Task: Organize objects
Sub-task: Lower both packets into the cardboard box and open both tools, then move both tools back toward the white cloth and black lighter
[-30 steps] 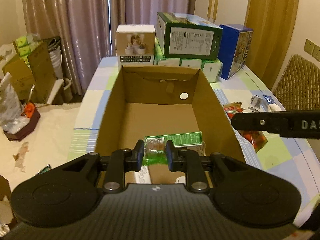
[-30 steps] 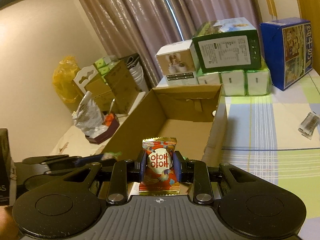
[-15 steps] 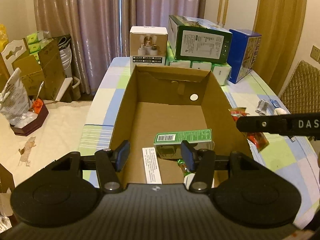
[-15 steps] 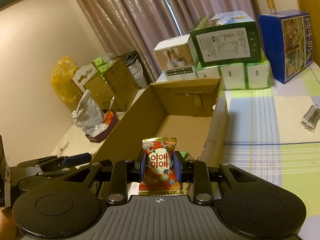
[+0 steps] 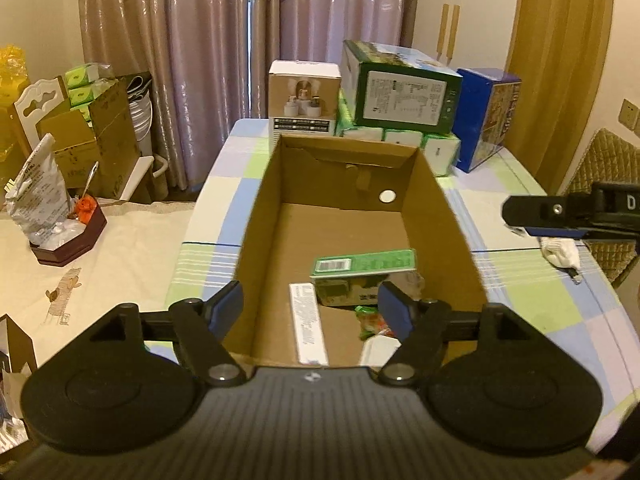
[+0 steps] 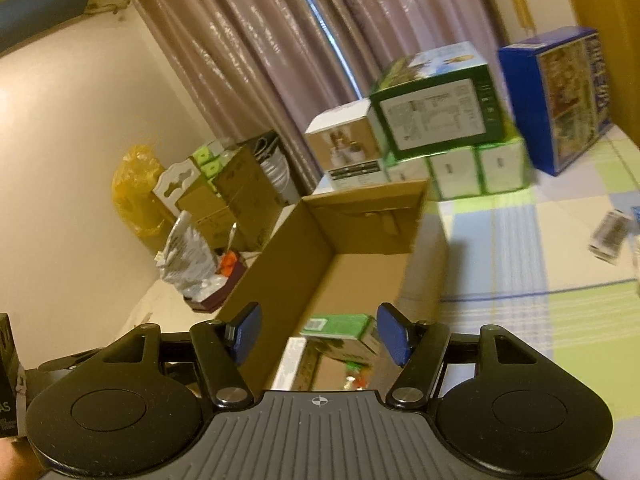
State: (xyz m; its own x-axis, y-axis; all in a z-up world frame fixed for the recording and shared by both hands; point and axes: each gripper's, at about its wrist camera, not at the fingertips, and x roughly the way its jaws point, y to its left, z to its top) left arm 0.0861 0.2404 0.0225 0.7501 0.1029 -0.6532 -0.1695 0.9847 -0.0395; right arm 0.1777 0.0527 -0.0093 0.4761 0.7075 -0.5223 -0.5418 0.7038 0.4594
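Now, the scene in order of size
Desk: the desk [image 5: 520, 280] wears a pale checked cloth and carries everything below.
Cardboard box: the open cardboard box [image 5: 452, 232] sits in the middle of the desk, its long axis running away from both cameras toward the curtains.
Stacked cartons: a green carton [image 5: 400, 96], a white carton [image 5: 304, 100] and a blue carton [image 5: 486, 116] stand just past the box's far end.
Green pack: the green pack [image 5: 362, 276] lies flat at the near end of the box floor, its long axis across the box.
White strip pack: the white strip pack [image 5: 308, 320] lies beside the green pack, pointing along the box.
Small wrapper: a green and red wrapper [image 5: 370, 320] rests near the right pad; what it is I cannot tell.
Left tool: the left tool [image 5: 312, 308] hangs over the near end of the box, jaws spread wide, holding nothing.
Right tool: the right tool [image 6: 318, 338] also gapes wide and empty over the box's near end.
Loose items: a white object [image 5: 558, 250] and a small striped packet [image 6: 608, 234] lie on the cloth outside the box, to its right.
Key relation: what remains unsorted lies right of the box, so the right tool is probably nearer and would swing rightward, away from the box's long axis.
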